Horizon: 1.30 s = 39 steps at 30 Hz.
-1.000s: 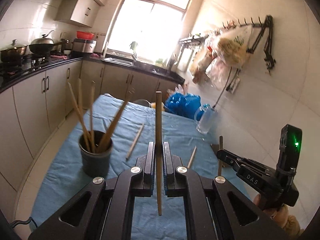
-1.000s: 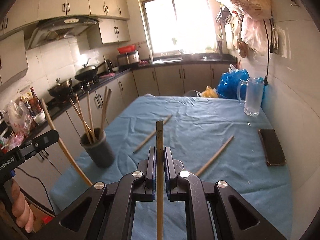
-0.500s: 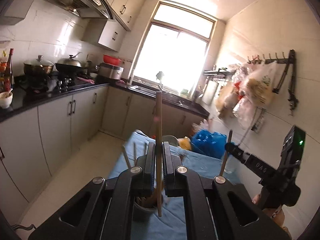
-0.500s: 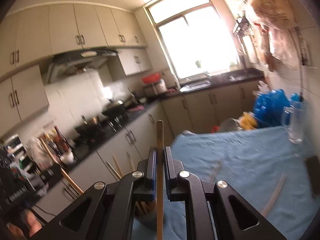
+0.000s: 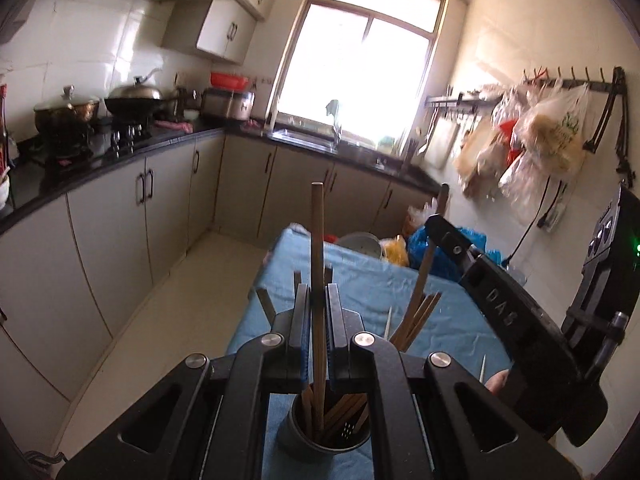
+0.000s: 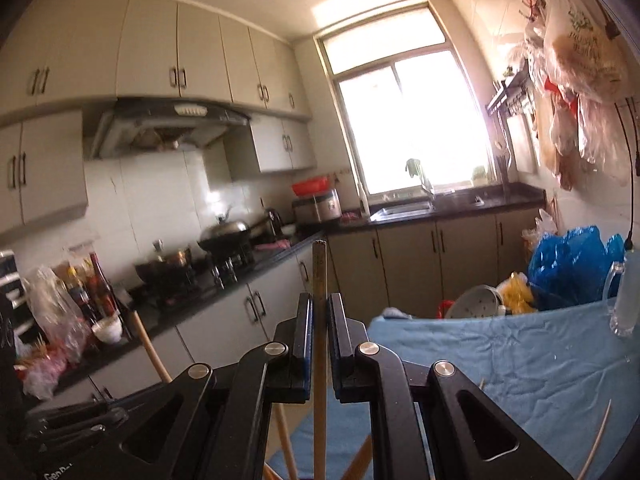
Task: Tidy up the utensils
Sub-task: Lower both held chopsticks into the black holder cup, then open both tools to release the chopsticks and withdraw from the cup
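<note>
Kitchen all round: pale cabinets (image 6: 180, 52) overhead, range hood (image 6: 168, 124) at 10 o'clock in the right wrist view, bright window (image 5: 360, 64) dead ahead at 12. Black countertop (image 5: 120, 152) running along the left wall and under the window, carrying a lidded pot (image 5: 66, 110), a wok (image 5: 136, 98) and a rice cooker (image 5: 228, 102). Sink and tap (image 6: 420, 196) beneath the glass. Bags on a hook rail (image 5: 544, 128) at 2 o'clock on the right wall. Blue cloth-covered table (image 5: 360, 280) stretching away from 6 toward 12, wrinkled, with blue plastic bags (image 6: 568, 256) and a colander (image 6: 476, 300) past its far edge and a clear mug (image 6: 624, 296) at 3 o'clock in the right wrist view.

Left gripper (image 5: 318, 332) clamped tight on an upright chopstick (image 5: 317, 240), lower end dipping into the dark utensil cup (image 5: 324, 436) standing on the cloth at 6 o'clock. Cup already crowded with other wooden sticks (image 5: 416, 316) leaning toward 1 o'clock. Loose chopstick (image 5: 387, 318) lying on the cloth just beyond.

Right gripper (image 6: 320, 336) pinching a second chopstick (image 6: 320, 280), held vertical, tip up at 12. Same gripper seen from the left camera at 3 o'clock, hovering close above the cup. Another loose stick (image 6: 600, 436) on the cloth at 4 o'clock in the right wrist view.
</note>
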Available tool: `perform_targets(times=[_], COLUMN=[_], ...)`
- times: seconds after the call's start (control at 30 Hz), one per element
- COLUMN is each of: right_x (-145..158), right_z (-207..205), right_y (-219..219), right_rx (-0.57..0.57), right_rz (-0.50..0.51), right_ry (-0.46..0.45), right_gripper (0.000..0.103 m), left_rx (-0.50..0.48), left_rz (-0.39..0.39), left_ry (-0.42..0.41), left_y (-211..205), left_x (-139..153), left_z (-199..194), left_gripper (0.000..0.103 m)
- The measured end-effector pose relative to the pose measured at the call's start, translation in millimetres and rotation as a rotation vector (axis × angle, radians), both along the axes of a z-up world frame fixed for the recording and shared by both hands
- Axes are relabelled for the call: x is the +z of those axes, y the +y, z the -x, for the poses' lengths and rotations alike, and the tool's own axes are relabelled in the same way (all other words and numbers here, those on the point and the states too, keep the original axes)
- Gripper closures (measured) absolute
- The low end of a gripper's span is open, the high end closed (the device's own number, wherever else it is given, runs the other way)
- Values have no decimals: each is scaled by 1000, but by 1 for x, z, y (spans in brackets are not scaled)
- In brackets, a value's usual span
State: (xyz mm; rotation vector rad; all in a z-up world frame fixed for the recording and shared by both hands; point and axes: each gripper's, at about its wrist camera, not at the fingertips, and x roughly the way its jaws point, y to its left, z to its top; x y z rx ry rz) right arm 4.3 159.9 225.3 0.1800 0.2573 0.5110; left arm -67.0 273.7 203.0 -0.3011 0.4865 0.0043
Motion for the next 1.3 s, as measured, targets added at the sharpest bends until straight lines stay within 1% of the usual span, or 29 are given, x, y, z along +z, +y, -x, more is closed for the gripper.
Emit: perform_targets(times=[0.13, 0.27, 0.33, 0.37, 0.4, 0.47, 0.53, 0.6, 0.67, 0.73, 0.8, 0.87, 0.93, 1.13, 1.17, 1.23, 1.3], right_x=[-16, -23, -23, -21, -20, -13, -7, -1, 2, 1, -2, -10, -21, -60, -65, -79, -91], right_z=[-2, 0, 2, 4, 7, 15, 23, 34, 44, 53, 60, 66, 68, 73, 74, 74, 73], right_y=[-2, -6, -9, -12, -13, -20, -28, -40, -56, -74, -97, -123, -150, -240, -253, -284, -305], right_rx=[0, 1, 3, 2, -1, -8, -19, -37, -58, -91, -138, -185, -225, -380, -403, -457, -487], right_rz=[37, 55, 55, 55, 54, 48, 43, 35, 32, 37, 45, 47, 58, 95, 99, 114, 105], right_ry=[34, 47, 51, 49, 45, 30, 15, 1, -8, -11, -2, 17, 59, 201, 219, 282, 334], right_gripper=[95, 91, 81, 72, 67, 63, 58, 48, 43, 38, 29, 27, 27, 27, 27, 27, 27], left_rx=[-1, 12, 19, 22, 27, 42, 52, 58, 55, 43, 29, 9, -15, -132, -157, -187, -218], left_rz=[7, -5, -22, -29, -35, -44, -48, -50, -45, -42, -54, -67, -74, -85, -98, -125, -163], left_ry=[23, 11, 1, -3, -7, -21, -33, -42, -49, -56, -64, -63, -50, 51, 72, 101, 134], left_y=[0, -4, -8, -9, -11, -14, -17, -21, -25, -32, -43, -56, -67, -115, -127, -143, -164], left_x=[-8, -7, -4, -3, -2, 1, 4, 7, 9, 10, 11, 9, 6, -15, -21, -28, -39], left_z=[-3, 6, 14, 17, 21, 32, 42, 52, 61, 70, 78, 83, 83, 71, 68, 61, 53], left_gripper=[97, 96, 96, 94, 91, 80, 80, 80, 79, 79, 79, 79, 78, 77, 75, 73, 71])
